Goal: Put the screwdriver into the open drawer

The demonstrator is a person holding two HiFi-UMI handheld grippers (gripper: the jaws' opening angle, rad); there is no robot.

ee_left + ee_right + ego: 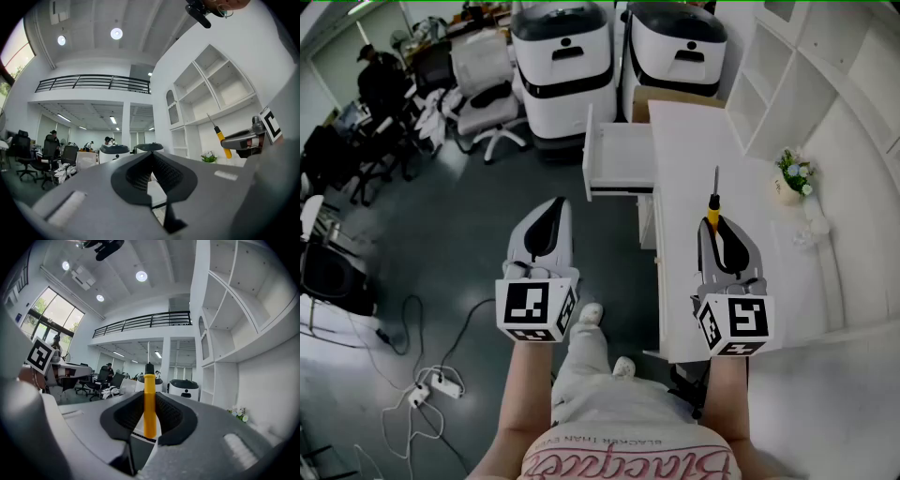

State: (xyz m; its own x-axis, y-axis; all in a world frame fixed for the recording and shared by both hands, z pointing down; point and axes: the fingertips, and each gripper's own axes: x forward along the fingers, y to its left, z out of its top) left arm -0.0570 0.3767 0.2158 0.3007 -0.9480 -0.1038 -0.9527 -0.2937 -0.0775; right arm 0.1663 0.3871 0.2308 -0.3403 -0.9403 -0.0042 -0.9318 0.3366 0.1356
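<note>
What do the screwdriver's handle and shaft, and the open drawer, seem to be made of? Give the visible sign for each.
The screwdriver handle looks like smooth matte yellow plastic; its shaft thin, grey, probably steel. The drawer: flat plain white panels, perhaps laminated board.

Both grippers are held out side by side, forearms parallel, roughly level. Left gripper (553, 208): jaws together at the tips, nothing between them. Right gripper (716, 225): jaws clamped on the screwdriver (149, 401) handle, shaft sticking forward past the tips.
</note>
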